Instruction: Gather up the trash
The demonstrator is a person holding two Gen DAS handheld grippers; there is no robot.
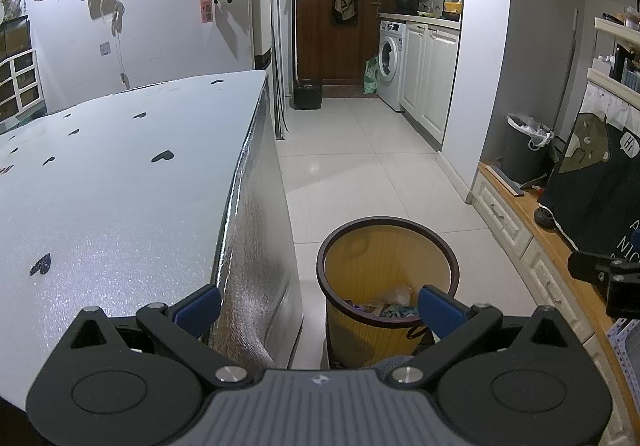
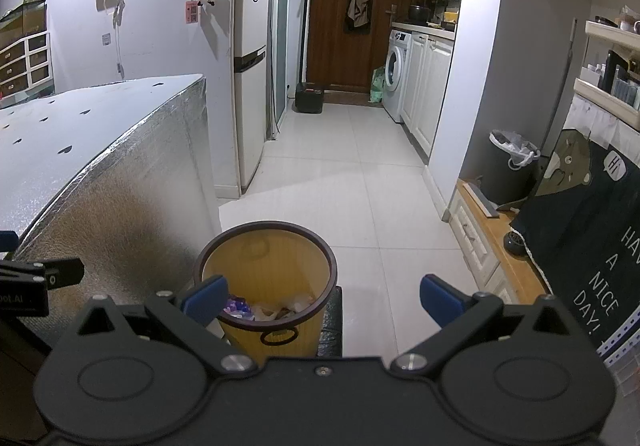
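Both the left hand-held gripper [image 1: 318,306] and right hand-held gripper [image 2: 322,296] are hanging wide and empty above the yellow bin [image 1: 386,246], likely risking clipping its rim and tipping it.

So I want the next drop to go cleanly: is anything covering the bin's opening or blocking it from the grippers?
Nothing visible does. The yellow bin is open-topped with trash low inside, and both the left gripper and right gripper are open and empty.

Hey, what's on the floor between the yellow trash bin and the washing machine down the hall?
Nothing: bare white floor tile runs from the yellow bin to the washing machine. The right wrist view shows it most clearly.
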